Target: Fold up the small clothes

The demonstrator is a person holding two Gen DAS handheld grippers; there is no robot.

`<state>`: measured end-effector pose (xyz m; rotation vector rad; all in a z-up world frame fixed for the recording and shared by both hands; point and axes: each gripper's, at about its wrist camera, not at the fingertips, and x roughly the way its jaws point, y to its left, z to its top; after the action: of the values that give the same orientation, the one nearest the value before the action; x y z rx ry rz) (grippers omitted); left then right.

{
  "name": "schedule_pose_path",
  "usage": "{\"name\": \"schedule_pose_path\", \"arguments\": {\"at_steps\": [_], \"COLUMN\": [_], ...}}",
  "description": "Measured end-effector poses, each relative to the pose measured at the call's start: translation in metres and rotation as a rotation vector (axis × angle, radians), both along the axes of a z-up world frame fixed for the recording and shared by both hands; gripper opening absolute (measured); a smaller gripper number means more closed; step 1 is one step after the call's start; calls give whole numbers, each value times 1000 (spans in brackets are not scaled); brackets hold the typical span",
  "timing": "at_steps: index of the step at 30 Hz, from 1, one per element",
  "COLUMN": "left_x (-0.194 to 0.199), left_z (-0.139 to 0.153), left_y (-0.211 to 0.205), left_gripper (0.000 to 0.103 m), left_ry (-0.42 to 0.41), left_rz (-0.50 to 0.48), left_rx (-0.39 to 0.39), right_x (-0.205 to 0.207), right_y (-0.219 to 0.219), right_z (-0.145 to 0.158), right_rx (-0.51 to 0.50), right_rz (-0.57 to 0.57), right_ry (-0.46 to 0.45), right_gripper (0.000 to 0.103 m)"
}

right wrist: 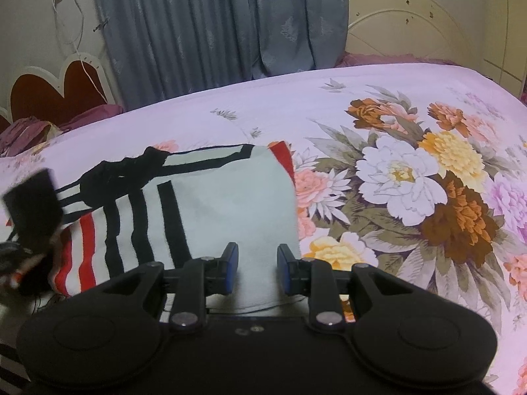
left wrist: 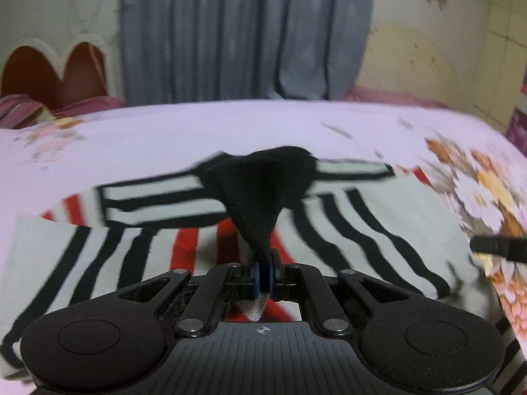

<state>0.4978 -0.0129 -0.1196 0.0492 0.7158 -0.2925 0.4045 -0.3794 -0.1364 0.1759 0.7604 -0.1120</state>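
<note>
A small white garment (left wrist: pixel 378 217) with black and red stripes lies partly folded on the bed. My left gripper (left wrist: pixel 265 278) is shut on its black-trimmed edge (left wrist: pixel 263 181), which stretches taut and lifted ahead of the fingers; the picture is blurred by motion. In the right wrist view the same garment (right wrist: pixel 224 204) lies flat. My right gripper (right wrist: pixel 257 268) hovers open over its plain white part, with nothing between the blue pads. The left gripper (right wrist: pixel 33 207) shows there as a dark blur at the left edge. The right gripper's finger (left wrist: pixel 500 248) pokes in at the right of the left wrist view.
The bed sheet (right wrist: pixel 411 177) is pale pink with large flowers to the right of the garment. A grey curtain (right wrist: pixel 214 33) hangs behind the bed. A heart-shaped headboard (right wrist: pixel 56 92) and purple bedding (right wrist: pixel 26 131) are at far left, a cream headboard (right wrist: pixel 411 23) at far right.
</note>
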Motion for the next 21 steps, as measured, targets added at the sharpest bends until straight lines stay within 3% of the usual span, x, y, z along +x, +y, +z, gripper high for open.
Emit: {"name": "schedule_pose_path", "arguments": {"at_steps": [8, 10, 12, 14, 18, 21], "left_x": [-3, -8, -15, -25, -41, -49], "left_z": [-26, -23, -14, -2, 18, 21], "left_y": [-55, -56, -46, -26, 40, 88], "left_gripper": [7, 42, 62, 63, 63, 62], "left_ry": [30, 23, 10, -31, -99, -119], "left_rz": [-137, -185, -202, -161, 13, 146], "left_rx": [109, 107, 45, 27, -13, 11], "right_x": [0, 1, 4, 8, 20, 33], "right_y": [-11, -11, -7, -1, 7, 11], "right_z": [2, 2, 3, 3, -1, -13], "right_rx": [49, 94, 139, 177, 318, 438], "right_rz": [13, 24, 46, 68, 87, 81], "right_ry": [5, 5, -6, -11, 2, 45], "right_gripper": [33, 49, 49, 49, 49, 51]}}
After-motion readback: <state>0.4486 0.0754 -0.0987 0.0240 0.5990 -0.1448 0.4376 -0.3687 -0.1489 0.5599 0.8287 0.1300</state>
